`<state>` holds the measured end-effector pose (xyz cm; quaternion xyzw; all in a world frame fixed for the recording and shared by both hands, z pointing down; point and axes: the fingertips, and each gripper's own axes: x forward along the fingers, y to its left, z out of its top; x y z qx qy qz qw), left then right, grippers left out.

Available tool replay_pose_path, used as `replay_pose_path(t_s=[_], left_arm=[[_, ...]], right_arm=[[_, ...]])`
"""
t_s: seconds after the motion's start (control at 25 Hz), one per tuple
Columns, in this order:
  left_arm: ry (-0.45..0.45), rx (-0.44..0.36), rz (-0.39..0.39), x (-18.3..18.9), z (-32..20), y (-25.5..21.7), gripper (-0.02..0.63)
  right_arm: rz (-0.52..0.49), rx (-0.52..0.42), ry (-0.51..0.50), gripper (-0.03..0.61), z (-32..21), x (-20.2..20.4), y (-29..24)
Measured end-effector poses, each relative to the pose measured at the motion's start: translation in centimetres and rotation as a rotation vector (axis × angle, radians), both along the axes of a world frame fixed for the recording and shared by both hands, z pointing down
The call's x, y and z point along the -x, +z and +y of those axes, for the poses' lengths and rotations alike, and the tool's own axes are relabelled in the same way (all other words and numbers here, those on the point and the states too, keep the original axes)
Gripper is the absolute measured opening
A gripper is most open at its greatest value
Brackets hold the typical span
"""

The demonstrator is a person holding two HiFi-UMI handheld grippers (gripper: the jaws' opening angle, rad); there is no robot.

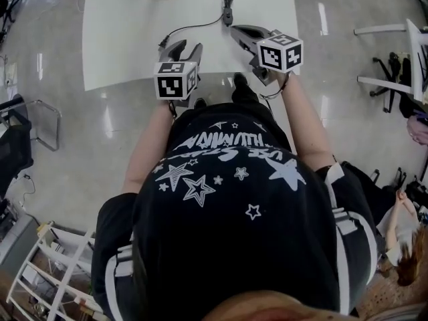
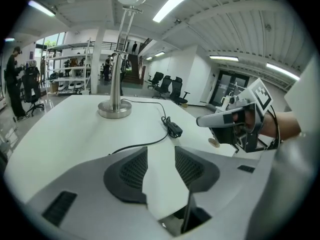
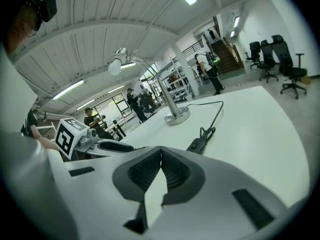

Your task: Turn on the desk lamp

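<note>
The desk lamp stands at the far side of the white table (image 1: 127,45), with a round metal base (image 2: 114,109), a slim stem and a small head (image 3: 118,64) on top. Its black cord runs across the table to an inline switch (image 2: 174,129), also seen as switch (image 1: 228,12) and switch (image 3: 199,144). My left gripper (image 2: 161,156) hovers over the near table edge, open, with nothing between its pads. My right gripper (image 3: 161,149) is shut and empty, its tip a short way in front of the switch. In the head view, left gripper (image 1: 180,47) and right gripper (image 1: 235,31) are side by side.
Office chairs (image 2: 167,86) and shelving (image 2: 70,74) stand beyond the table, with people among them. Beside the person holding the grippers are a dark chair (image 1: 17,146) at left, a white rack (image 1: 47,273) at lower left and white furniture (image 1: 394,59) at right.
</note>
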<state>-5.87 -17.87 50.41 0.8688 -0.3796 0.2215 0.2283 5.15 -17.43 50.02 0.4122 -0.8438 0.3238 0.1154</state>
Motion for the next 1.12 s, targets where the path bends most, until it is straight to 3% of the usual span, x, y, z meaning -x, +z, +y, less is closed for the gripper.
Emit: replay_pose_path(t_s=[0.24,0.36,0.76,1.12], left_arm=[[0.084,-0.067,0.002,3.4,1.6,-1.2,0.179],[0.14,-0.077,0.03,4.1,2.2,-1.7,0.179],[0.154,-0.064,0.103,2.5,4.6,-3.2,0.178],[0.119,-0.107,0.126,1.8,7.5,-5.5,0.153]], right_arm=[[0.025,-0.004,0.1,0.006,3.7,2.6,0.4],[0.089,-0.005,0.113,0.006,5.6,3.5,0.6],[0.058,-0.001,0.21,0.006,10.3,1.0,-0.6],[0.019,-0.06,0.192,0.006,12.4,1.3,-1.5]])
